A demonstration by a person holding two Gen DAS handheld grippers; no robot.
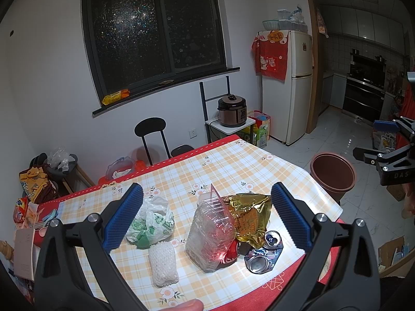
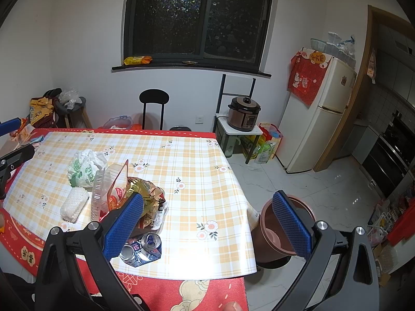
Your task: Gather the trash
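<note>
Trash lies in a heap on the checked table [image 1: 233, 165] [image 2: 186, 160]: a crumpled white-and-green plastic bag [image 1: 151, 223] [image 2: 84, 168], a white foam net sleeve [image 1: 163, 263] [image 2: 74, 203], a clear plastic clamshell box [image 1: 210, 229] [image 2: 99, 194], a gold foil wrapper [image 1: 250, 216] [image 2: 145, 190] and crushed cans [image 1: 262, 254] [image 2: 141, 248]. My left gripper [image 1: 207, 217] hovers open above the heap, empty. My right gripper [image 2: 207, 225] [image 1: 373, 140] is open and empty over the table's right front corner. A brown trash bin [image 1: 332, 176] [image 2: 272, 235] stands on the floor beside the table.
A black chair [image 1: 153, 137] [image 2: 154, 106] stands behind the table. A pressure cooker [image 1: 232, 110] [image 2: 243, 114] sits on a small stand beside a white fridge [image 1: 288, 85] [image 2: 316, 114]. Bags and clutter [image 1: 39, 181] fill the left corner. A fingertip [image 1: 184, 305] shows at the bottom.
</note>
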